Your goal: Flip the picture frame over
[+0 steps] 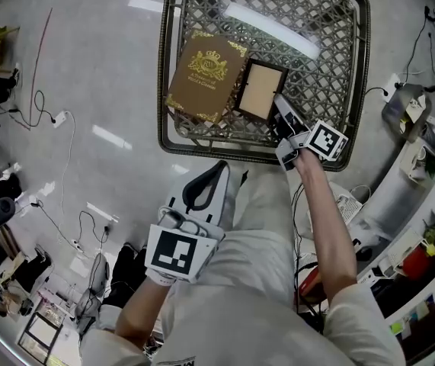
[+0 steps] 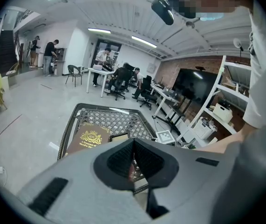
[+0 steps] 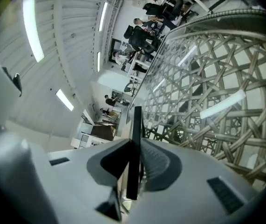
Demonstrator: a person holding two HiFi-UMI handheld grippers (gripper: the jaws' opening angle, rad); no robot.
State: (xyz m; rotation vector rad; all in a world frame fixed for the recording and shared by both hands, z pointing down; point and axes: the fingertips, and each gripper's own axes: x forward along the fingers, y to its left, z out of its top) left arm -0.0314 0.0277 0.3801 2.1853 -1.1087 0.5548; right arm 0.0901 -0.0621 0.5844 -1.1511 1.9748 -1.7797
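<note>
A black picture frame (image 1: 261, 90) with a tan panel facing up lies on the metal lattice table (image 1: 202, 139), leaning partly on a brown book (image 1: 206, 75) with gold print. My right gripper (image 1: 282, 118) is shut on the frame's near right corner. In the right gripper view the frame (image 3: 133, 139) shows edge-on as a thin black strip clamped in the right gripper (image 3: 133, 171). My left gripper (image 1: 202, 185) hangs low near the person's lap, away from the table, jaws together and holding nothing. From the left gripper (image 2: 133, 160) view the frame (image 2: 119, 137) and book (image 2: 90, 140) lie ahead.
The table's raised rim (image 1: 362, 67) runs all round the lattice top. On the floor at the left lie cables and a power strip (image 1: 61, 117). White shelves (image 1: 430, 174) with clutter stand at the right. Desks, chairs and people (image 2: 119, 73) are far off.
</note>
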